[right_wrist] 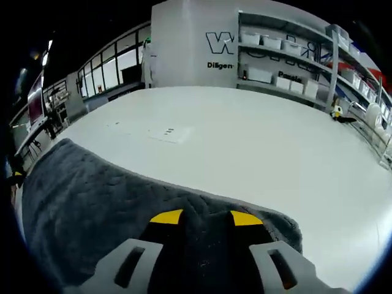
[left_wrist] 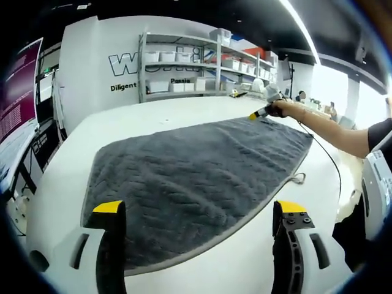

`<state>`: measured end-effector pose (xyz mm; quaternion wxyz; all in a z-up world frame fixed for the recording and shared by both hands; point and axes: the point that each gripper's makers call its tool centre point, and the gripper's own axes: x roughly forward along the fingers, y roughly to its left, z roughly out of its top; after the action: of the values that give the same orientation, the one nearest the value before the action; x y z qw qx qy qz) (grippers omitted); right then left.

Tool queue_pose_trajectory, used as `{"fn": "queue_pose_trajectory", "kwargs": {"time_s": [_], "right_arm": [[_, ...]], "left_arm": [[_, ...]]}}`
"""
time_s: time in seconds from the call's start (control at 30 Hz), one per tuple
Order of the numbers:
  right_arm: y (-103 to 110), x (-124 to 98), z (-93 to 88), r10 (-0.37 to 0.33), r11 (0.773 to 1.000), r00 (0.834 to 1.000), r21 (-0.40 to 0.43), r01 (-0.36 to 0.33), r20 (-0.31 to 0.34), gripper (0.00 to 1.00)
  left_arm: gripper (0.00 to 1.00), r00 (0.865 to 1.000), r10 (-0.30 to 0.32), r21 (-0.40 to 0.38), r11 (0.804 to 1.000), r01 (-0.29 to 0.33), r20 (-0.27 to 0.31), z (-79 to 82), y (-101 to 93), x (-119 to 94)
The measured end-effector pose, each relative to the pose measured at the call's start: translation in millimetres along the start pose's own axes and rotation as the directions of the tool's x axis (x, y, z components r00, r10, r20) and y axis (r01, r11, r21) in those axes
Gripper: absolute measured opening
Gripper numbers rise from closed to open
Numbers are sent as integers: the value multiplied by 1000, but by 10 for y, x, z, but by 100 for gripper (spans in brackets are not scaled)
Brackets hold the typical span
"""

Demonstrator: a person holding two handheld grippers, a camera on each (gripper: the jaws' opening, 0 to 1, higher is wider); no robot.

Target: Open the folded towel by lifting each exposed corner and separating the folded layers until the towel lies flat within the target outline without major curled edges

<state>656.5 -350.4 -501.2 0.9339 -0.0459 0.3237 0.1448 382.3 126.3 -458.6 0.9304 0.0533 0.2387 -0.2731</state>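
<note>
Large white table [left_wrist: 202, 257] bearing a dark grey quilted towel [left_wrist: 196, 171], spread nearly flat. Left gripper [left_wrist: 205, 211]: jaws wide apart, empty, above the near edge. Right gripper [right_wrist: 205, 217]: jaws closed, pinching the far corner.

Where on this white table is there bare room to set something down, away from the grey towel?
Free: the wide white table stretch between the dark grey quilted towel and the shelving wall, bar a small paper label; also the strip beside the open left gripper. Crowded: the far corner, where the right gripper pinches the towel.
</note>
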Motion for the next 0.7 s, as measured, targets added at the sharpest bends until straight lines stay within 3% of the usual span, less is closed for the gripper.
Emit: {"fn": "queue_pose_trajectory", "kwargs": {"time_s": [0.37,0.57,0.7], "right_arm": [[-19,4,7,-12,1000,1000,-3,12,3,26],[-13,-171,-42,-15,1000,1000,-8,15,-1,41],[-16,-417,-64,3,998,1000,-65,-2,14,50]], "left_arm": [[98,1000,5,-4,1000,-5,-6,-38,32,-12],[98,1000,18,-10,1000,-18,-3,-34,80,-35],[98,999,37,-14,999,-37,-2,-31,138,-60]]}}
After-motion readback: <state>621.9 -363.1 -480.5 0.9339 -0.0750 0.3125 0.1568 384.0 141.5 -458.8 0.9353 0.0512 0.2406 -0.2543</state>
